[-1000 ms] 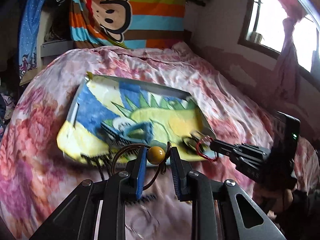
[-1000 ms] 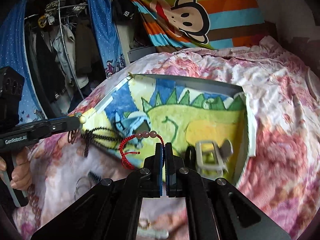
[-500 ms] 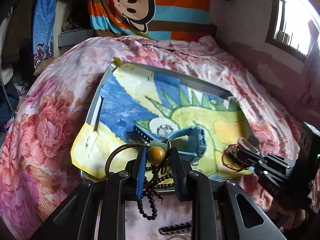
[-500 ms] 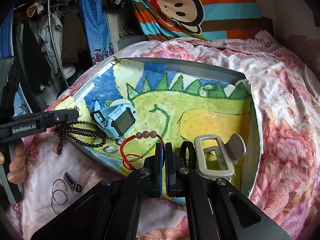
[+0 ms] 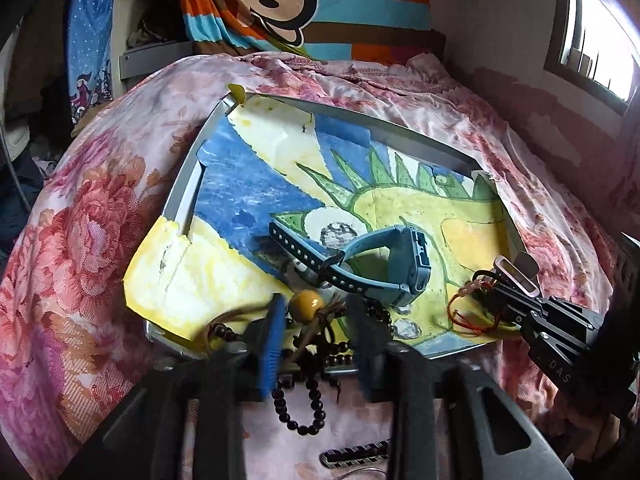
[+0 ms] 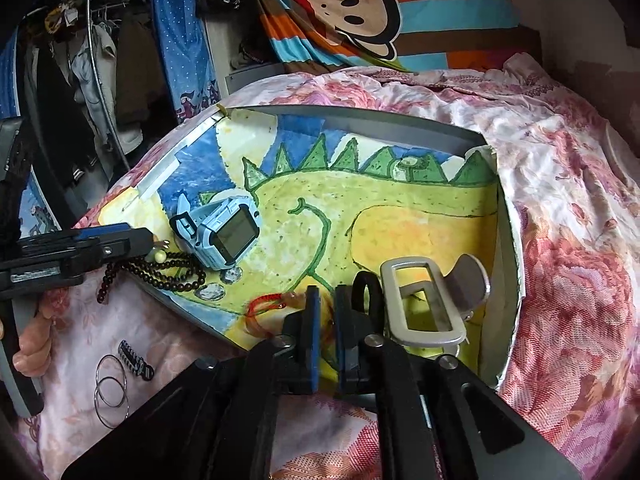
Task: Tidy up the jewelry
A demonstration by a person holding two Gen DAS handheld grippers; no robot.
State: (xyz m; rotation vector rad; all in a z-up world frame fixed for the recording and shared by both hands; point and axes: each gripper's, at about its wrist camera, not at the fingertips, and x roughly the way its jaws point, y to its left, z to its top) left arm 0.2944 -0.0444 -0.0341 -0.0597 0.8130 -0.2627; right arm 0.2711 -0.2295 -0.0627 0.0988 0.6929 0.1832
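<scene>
A grey tray (image 5: 182, 208) (image 6: 360, 118) lined with a dinosaur drawing lies on the bed. My left gripper (image 5: 316, 314) is open at the tray's near edge; a dark bead necklace with a yellow bead (image 5: 306, 306) lies between its fingers, draped over the rim (image 6: 172, 270). My right gripper (image 6: 326, 300) is open a little, with the red string bracelet (image 6: 266, 304) (image 5: 472, 312) lying on the tray at its tips. A blue watch (image 5: 384, 268) (image 6: 226, 232) and a silver hair claw (image 6: 428, 296) lie in the tray.
A flowered pink quilt (image 5: 88, 220) covers the bed. Two metal rings (image 6: 110, 390) and a striped hair clip (image 6: 136, 358) (image 5: 356, 456) lie on the quilt in front of the tray. A black hair tie (image 6: 366, 292) sits beside the claw.
Both grippers moved forward and down to the tray and opened. The necklace and the red bracelet were let go and now rest on the tray.
</scene>
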